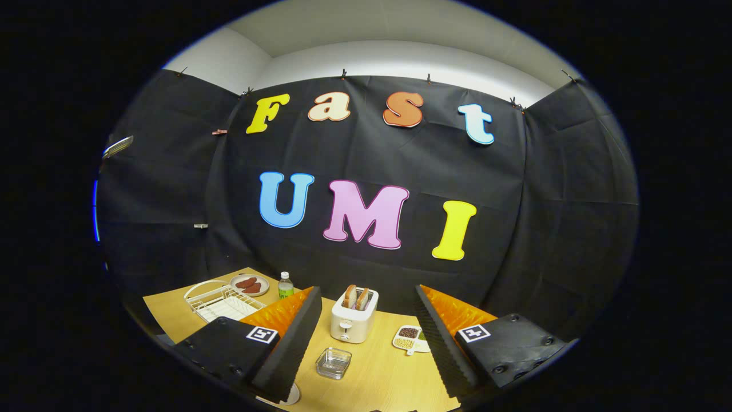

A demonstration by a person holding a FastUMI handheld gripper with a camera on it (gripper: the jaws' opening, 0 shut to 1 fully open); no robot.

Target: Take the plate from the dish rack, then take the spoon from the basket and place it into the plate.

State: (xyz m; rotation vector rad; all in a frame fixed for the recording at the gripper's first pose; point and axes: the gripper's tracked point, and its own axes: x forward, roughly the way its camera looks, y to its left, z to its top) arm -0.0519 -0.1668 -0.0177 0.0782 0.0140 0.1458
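Dish rack point(222, 302): white wire, at the far left of the worktop point(377, 372), beyond the left finger. Pale flat shapes lie in it; presumably the plate, though it cannot be told apart from the wire. No spoon or basket identified with confidence.

Handling judgement: a plate is likely stiff, smooth, breakable and moderately heavy; take hold at the rim, one finger on each face, and lift clear of the wires without twisting.

Just behind the rack: small dish point(250, 284) with dark reddish pieces; beside it a bottle point(285, 285) with green label. Ahead between the fingers: white toaster point(353, 316) with bread slices in its slots, a clear square glass tray point(333, 363) nearer. Divided snack dish point(410, 338) by the right finger.

Gripper point(366, 355): fingers spread wide, holding nothing, above the worktop, well apart from the rack.
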